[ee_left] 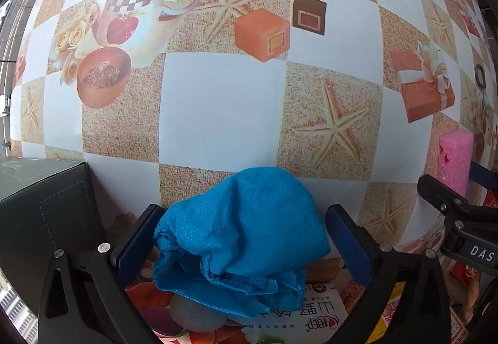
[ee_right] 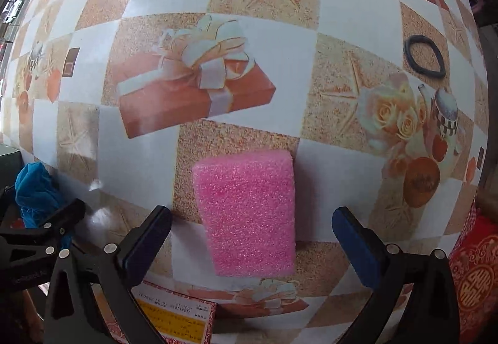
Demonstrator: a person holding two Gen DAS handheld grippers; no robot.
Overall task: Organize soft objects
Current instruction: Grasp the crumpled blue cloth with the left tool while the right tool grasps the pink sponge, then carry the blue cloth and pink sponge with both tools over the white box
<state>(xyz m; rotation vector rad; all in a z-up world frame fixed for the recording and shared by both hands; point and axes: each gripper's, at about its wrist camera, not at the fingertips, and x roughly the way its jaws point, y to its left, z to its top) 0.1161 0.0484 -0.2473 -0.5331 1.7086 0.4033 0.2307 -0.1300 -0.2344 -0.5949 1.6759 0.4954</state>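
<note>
Blue non-woven cloth [ee_left: 239, 238], crumpled into a loose bundle, lies between the fingers of the left gripper [ee_left: 242, 247] in the left wrist view. The jaws stand wide apart; neither pad presses the cloth, so it is released. The cloth rests partly on a printed package [ee_left: 314, 313] at the lower edge and partly on the checkered tablecloth [ee_left: 218, 107]. A dark box [ee_left: 46, 204] stands just beside the left finger. At the right edge, the pink foam block [ee_left: 456, 157] and the right gripper's frame are visible.

In the right wrist view, the pink foam block [ee_right: 249, 216] lies flat on the tablecloth [ee_right: 149, 157], between the fingers of the right gripper [ee_right: 249, 241]. The jaws are spread, with clear gaps on both sides of the block. A black ring [ee_right: 425, 56] lies well apart, upper right. The blue cloth [ee_right: 35, 188] shows at the left edge.
</note>
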